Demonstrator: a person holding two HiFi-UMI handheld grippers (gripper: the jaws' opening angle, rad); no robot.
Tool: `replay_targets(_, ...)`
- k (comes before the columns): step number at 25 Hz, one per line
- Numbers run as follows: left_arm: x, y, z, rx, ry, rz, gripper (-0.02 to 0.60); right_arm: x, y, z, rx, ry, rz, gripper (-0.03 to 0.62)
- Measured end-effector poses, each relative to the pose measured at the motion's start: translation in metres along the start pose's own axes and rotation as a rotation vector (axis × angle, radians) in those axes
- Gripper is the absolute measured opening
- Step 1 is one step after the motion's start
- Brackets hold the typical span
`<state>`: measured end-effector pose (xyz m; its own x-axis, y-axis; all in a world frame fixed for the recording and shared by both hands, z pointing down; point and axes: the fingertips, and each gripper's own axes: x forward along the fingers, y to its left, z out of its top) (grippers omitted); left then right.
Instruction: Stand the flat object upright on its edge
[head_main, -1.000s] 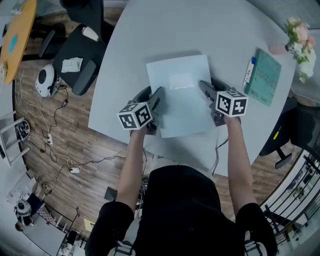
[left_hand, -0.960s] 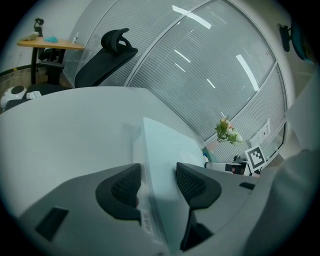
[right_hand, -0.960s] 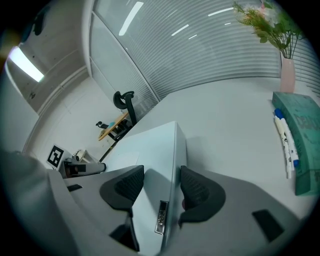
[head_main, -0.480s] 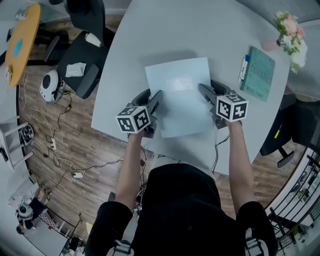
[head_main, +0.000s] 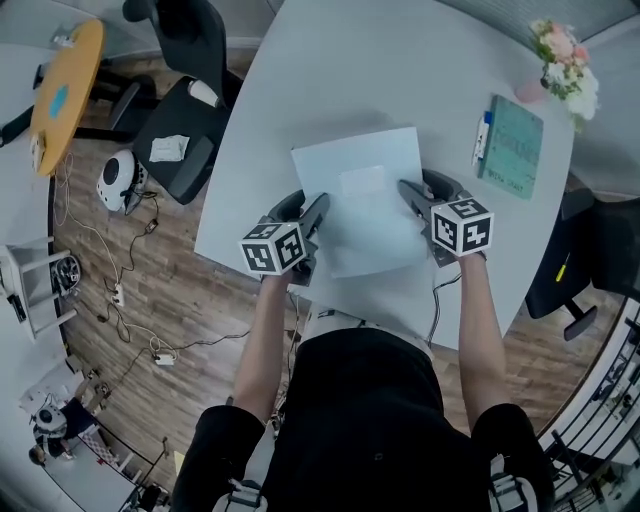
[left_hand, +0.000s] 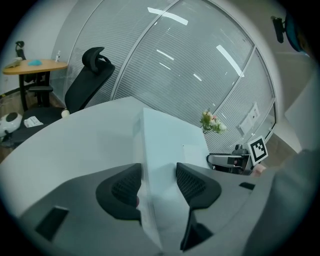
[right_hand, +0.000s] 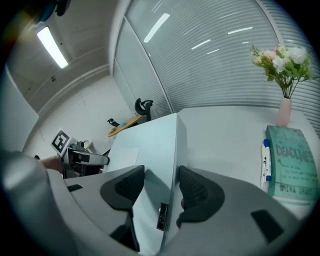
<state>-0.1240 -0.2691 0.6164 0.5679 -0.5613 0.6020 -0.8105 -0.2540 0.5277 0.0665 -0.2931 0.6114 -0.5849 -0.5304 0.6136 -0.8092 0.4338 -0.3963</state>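
Observation:
The flat object (head_main: 360, 200) is a thin pale blue slab with a white label, over the white table (head_main: 330, 60) in front of the person. My left gripper (head_main: 318, 205) is shut on its left edge and my right gripper (head_main: 408, 190) on its right edge. In the left gripper view the slab (left_hand: 165, 145) runs away between the pads of the left gripper (left_hand: 158, 182), and the right gripper (left_hand: 235, 160) shows at its far side. In the right gripper view the slab's edge (right_hand: 150, 145) sits between the pads of the right gripper (right_hand: 161, 185). Whether the slab rests on the table I cannot tell.
A teal book (head_main: 510, 140) with a pen (head_main: 481, 135) beside it lies at the table's right, and a vase of flowers (head_main: 560, 60) stands behind it. Off the table's left edge are a black office chair (head_main: 185, 110) and a round yellow table (head_main: 60, 90).
Both grippers keep their hold on the slab's side edges. The slab looks slightly shorter from front to back in the head view, and that view has shifted a little.

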Motion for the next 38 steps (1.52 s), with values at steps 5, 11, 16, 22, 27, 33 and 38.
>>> replay_targets(5, -0.013, -0.016, -0.008, 0.026, 0.0, 0.007, 0.225, -0.021, 0.008, -0.006, -0.022, -0.012, 0.002, 0.236)
replay_targets(11, -0.028, -0.036, -0.009, 0.06, -0.013, 0.016, 0.225, -0.045, 0.015, -0.009, -0.037, -0.029, 0.01, 0.233)
replay_targets(16, -0.04, -0.051, -0.011, 0.091, -0.028, 0.023, 0.225, -0.063, 0.02, -0.011, -0.058, -0.049, 0.016, 0.23)
replay_targets(22, -0.05, -0.07, -0.011, 0.123, -0.056, 0.033, 0.225, -0.084, 0.023, -0.013, -0.081, -0.066, 0.01, 0.225)
replay_targets(27, -0.059, -0.081, -0.006, 0.147, -0.092, 0.034, 0.225, -0.097, 0.029, -0.006, -0.11, -0.091, 0.001, 0.221)
replay_targets(33, -0.071, -0.09, -0.001, 0.146, -0.138, 0.027, 0.225, -0.111, 0.038, 0.003, -0.146, -0.12, -0.005, 0.218)
replay_targets(38, -0.082, -0.098, 0.004, 0.168, -0.154, 0.022, 0.225, -0.123, 0.046, 0.011, -0.186, -0.145, -0.004, 0.213)
